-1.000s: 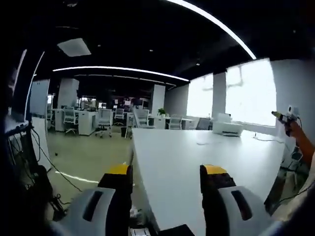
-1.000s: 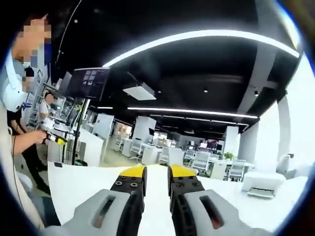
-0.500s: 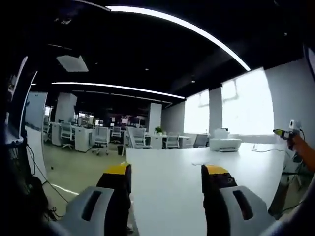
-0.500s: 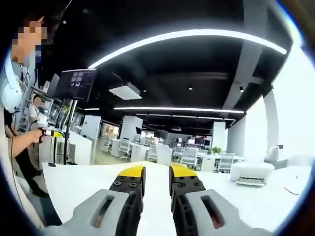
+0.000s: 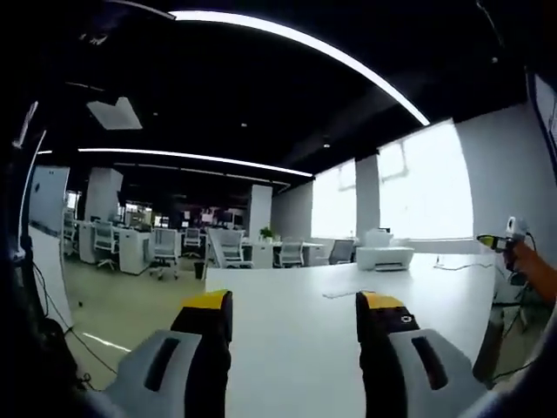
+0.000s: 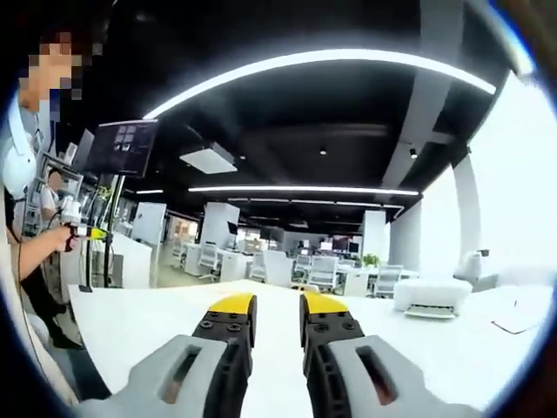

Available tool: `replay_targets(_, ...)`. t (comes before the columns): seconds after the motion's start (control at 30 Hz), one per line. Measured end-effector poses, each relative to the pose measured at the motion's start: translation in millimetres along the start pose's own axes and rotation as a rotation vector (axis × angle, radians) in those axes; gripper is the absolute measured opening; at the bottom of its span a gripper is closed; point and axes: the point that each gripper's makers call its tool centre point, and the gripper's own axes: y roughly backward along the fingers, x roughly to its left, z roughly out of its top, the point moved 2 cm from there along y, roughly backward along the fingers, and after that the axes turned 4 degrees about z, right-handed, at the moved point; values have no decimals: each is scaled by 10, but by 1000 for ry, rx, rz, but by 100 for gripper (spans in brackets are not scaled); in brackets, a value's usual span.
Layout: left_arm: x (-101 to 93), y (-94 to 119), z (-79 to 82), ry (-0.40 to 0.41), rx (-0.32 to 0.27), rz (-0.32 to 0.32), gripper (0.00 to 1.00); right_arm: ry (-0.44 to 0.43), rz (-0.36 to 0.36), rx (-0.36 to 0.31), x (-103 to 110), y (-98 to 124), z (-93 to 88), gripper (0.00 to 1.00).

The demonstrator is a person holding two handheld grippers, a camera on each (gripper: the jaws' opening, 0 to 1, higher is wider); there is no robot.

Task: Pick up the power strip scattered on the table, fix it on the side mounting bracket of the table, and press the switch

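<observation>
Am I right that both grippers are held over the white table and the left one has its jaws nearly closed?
Not quite. In the left gripper view, the left gripper has its jaws wide apart, with bare white table showing between them. The right gripper, in the right gripper view, has the narrow gap. Both do hang over the table.

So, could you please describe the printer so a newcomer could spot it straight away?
Follow the big white table to its far end by the bright windows. The printer sits there, a low white box, the one bulky item on the tabletop; office chairs stand on the floor beyond.
</observation>
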Motion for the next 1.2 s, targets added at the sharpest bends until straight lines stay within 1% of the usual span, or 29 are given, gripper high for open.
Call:
replay_targets(0.1, -48, -35, 3, -9, 5, -1, 62, 0, -16, 5, -45, 55, -20, 17)
replay_targets(0.3, -181, -17, 62, -24, -14, 1, 62, 0, -32, 27, -161, 111, -94, 19)
replay_targets(0.43, -230, 54, 77, -26, -38, 35, 62, -3, -34, 40, -216, 120, -169, 21)
replay_targets(0.57, -263, 108, 1, -38, -48, 72, 62, -24, -40, 51, -262, 127, -299, 23)
replay_targets(0.63, -279, 122, -56, -39, -51, 80, 62, -36, -43, 60, -280, 120, -380, 24)
replay_targets(0.73, -316, 110, -174, -21, -36, 75, 62, -47, -43, 71, -293, 112, -449, 26)
replay_targets(0.83, -347, 88, -264, -21, -14, 70, 62, -51, -40, 69, -295, 109, -461, 27)
replay_targets(0.9, -353, 82, -280, -22, -8, 70, 62, -52, -40, 69, -282, 104, -464, 27)
replay_targets(1.0, -352, 72, -268, -20, -7, 66, 62, -52, -44, 66, -281, 106, -459, 27)
replay_targets(1.2, -304, 76, -236, -25, -13, 78, 62, -52, -42, 60, -264, 98, -429, 27)
